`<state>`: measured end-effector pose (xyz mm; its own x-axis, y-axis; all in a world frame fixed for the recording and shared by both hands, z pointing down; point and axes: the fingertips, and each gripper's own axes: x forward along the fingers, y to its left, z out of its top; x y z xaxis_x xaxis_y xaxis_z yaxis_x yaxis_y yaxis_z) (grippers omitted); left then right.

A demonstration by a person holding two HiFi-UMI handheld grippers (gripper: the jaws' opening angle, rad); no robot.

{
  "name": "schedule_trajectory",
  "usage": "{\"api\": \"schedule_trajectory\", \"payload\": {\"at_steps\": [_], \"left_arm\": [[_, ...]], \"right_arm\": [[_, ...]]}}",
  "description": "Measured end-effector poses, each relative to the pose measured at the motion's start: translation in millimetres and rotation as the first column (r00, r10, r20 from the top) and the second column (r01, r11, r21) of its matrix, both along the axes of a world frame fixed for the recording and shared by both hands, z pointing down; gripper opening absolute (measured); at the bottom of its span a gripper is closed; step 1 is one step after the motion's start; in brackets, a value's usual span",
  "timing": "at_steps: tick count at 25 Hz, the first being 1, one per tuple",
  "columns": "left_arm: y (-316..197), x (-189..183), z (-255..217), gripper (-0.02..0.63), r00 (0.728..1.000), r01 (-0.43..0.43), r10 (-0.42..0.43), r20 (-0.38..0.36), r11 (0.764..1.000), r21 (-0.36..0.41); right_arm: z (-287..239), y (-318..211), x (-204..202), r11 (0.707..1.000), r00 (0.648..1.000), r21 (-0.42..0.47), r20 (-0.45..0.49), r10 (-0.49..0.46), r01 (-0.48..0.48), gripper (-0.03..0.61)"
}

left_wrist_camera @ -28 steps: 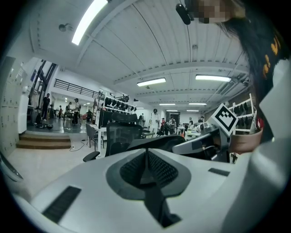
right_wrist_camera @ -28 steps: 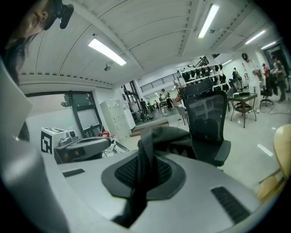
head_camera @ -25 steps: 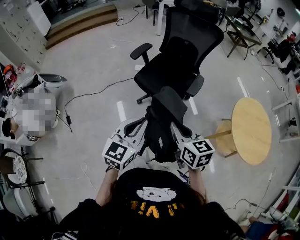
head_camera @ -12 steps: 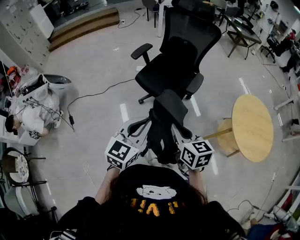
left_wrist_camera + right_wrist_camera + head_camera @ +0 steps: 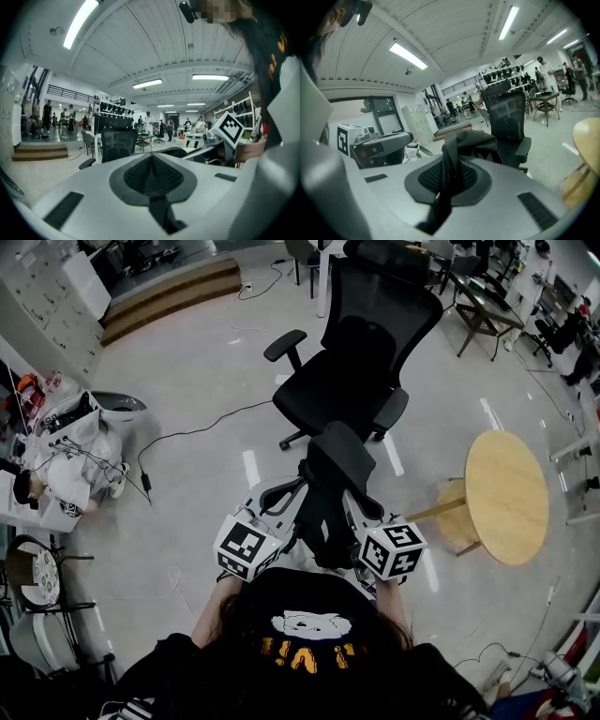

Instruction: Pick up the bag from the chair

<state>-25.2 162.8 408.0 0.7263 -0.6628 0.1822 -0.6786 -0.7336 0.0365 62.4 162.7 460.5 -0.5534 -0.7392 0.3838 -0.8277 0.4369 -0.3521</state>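
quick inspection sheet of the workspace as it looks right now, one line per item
surface: pale glossy floor; no worktop in use
job's things: black bag hangs in the air between the two grippers, in front of the person; black office chair stands beyond it, seat bare
clutter: white bags heaped at the left; round wooden table at the right
grippers: left gripper jaws together, nothing made out between them; right gripper shut on a strap of the bag
cables: black cable snakes across the floor left of the chair
surroundings: wooden steps at the far left; open room with more chairs and desks behind
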Motion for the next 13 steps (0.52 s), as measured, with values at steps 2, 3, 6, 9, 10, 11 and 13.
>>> {"api": "schedule_trajectory", "payload": {"at_steps": [2,3,6,9,10,11,13], "left_arm": [[-0.8,1.6,1.3,0.021,1.0,-0.002,0.002,0.002,1.0,0.001],[-1.1,2.2,1.3,0.021,1.0,-0.003,0.003,0.003,1.0,0.002],[-0.8,2.5,-0.2,0.021,1.0,-0.003,0.003,0.001,1.0,0.006],[0.3,3.1,-1.3,0.021,1.0,-0.005,0.005,0.0,1.0,0.008],[0.4,3.3,-1.6,0.021,1.0,-0.005,0.005,0.0,1.0,0.008],[0.4,3.5,-1.9,0.021,1.0,-0.006,0.006,0.001,1.0,0.008],[0.3,3.9,-2.8,0.021,1.0,-0.008,0.008,0.001,1.0,0.008]], "right_arm": [[2.2,-1.2,1.0,1.0,1.0,-0.001,-0.001,0.0,0.0,0.008],[2.7,-1.4,1.5,1.0,1.0,-0.001,-0.002,0.0,0.0,0.008],[2.0,-0.5,2.1,1.0,1.0,0.002,-0.009,0.0,0.0,0.008],[0.8,0.5,2.7,1.0,1.0,0.004,-0.016,0.002,-0.002,0.008],[0.4,0.5,3.0,1.0,1.0,0.005,-0.017,0.003,-0.003,0.008],[0.0,0.4,3.2,1.0,1.0,0.005,-0.019,0.004,-0.004,0.008],[-0.9,0.1,3.7,1.0,1.0,0.006,-0.021,0.006,-0.006,0.008]]}}
